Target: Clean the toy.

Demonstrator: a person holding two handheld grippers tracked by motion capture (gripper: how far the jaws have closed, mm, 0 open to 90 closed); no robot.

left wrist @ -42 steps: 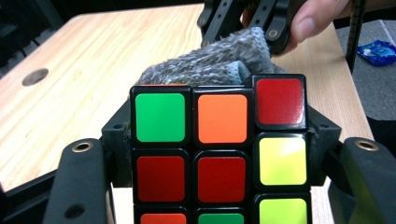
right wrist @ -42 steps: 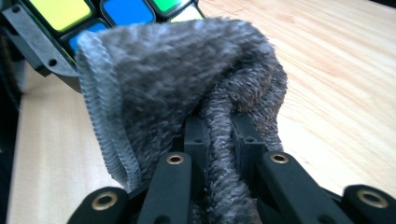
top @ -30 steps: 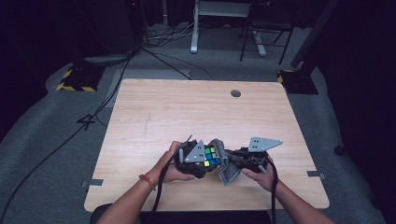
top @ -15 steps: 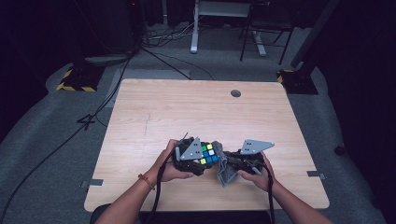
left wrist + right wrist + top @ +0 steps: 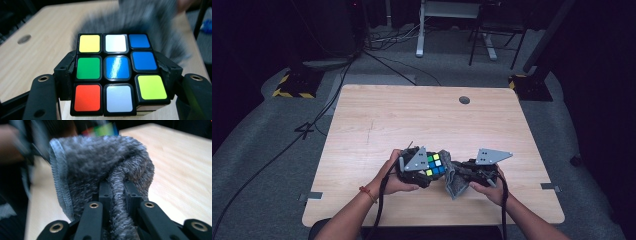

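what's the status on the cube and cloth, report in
Left gripper shut on the puzzle cube. Right gripper shut on the grey cloth, held against the cube's side. Nothing in the way on the table.

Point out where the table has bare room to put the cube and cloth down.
The whole far half of the table is bare, from the round hole toward the hands. The near left corner and near right corner are bare too. It is crowded only at the near middle, where the puzzle cube and grey cloth meet.
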